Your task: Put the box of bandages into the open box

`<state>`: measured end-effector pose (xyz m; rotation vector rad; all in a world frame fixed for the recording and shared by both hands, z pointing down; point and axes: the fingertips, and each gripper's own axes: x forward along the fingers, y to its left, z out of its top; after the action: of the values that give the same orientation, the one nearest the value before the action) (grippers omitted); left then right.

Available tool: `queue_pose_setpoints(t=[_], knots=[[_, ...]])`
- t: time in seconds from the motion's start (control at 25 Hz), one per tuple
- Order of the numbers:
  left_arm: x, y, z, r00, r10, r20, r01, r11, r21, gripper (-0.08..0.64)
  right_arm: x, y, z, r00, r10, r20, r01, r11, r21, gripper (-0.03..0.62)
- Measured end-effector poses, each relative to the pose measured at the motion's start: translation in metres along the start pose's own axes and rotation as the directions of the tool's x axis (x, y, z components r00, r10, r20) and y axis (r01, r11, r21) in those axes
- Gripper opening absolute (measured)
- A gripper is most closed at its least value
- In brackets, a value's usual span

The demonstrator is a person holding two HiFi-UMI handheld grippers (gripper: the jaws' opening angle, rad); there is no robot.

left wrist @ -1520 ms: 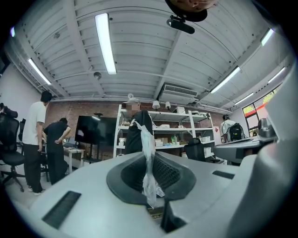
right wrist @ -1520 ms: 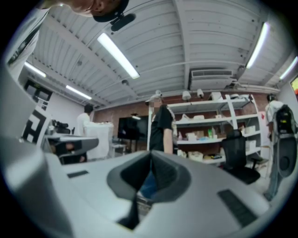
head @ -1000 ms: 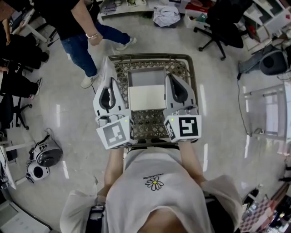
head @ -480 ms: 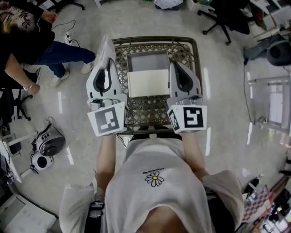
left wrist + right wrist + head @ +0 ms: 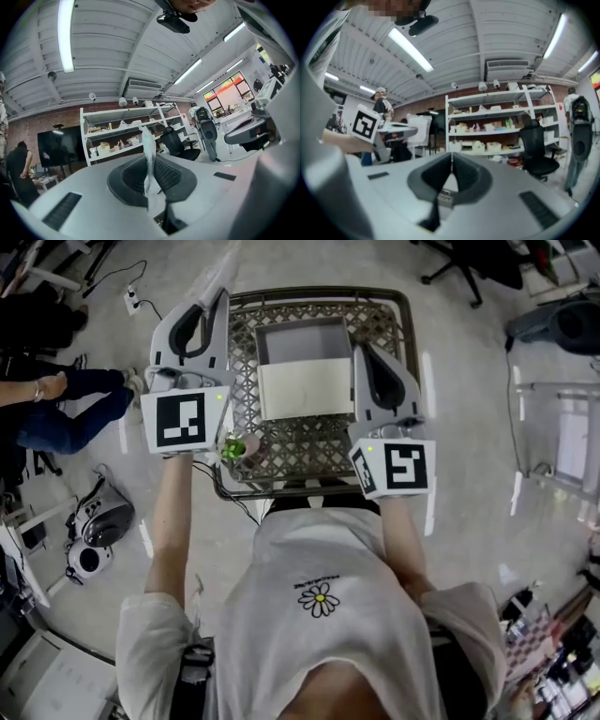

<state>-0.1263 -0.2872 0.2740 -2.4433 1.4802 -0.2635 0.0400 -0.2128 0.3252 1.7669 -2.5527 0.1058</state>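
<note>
Holding the open box (image 5: 302, 343), a wire cart (image 5: 309, 446) stands beside a person's legs (image 5: 67, 423).

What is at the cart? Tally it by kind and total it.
Hand-held grippers: 2 (left hand-held gripper, right hand-held gripper)
Wire cart: 1
Open box: 1
Thin plastic sheet, pinched in the left jaws: 1
Small green object: 1
Total: 6
</note>
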Motion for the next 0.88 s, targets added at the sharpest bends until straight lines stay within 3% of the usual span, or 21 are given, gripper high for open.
queue_pose_setpoints(t=[0.28,0.52,0.68,0.88], knots=[[0.020,-0.007,-0.021,0.993,-0.111,-0.036,0.114,0.990,0.081,0.043,0.011,-0.007,-0.009,1.000,-0.001,-0.025,0.001,1.000,0.002,0.031],[0.035,-0.018,-0.042,0.971,-0.233,-0.045,0.235,0.971,0.041,0.043,0.022,-0.008,-0.018,0.999,0.002,-0.049,-0.002,1.000,0.013,0.031],[0.054,-0.032,-0.051,0.931,-0.363,-0.034,0.364,0.930,0.050,0.043,0.028,-0.008,-0.023,0.998,0.012,-0.059,-0.011,1.000,0.023,0.031],[0.078,-0.054,-0.063,0.848,-0.529,-0.022,0.529,0.849,-0.002,0.043,0.040,-0.008,-0.034,0.996,0.023,-0.087,-0.020,0.999,0.026,0.031]])
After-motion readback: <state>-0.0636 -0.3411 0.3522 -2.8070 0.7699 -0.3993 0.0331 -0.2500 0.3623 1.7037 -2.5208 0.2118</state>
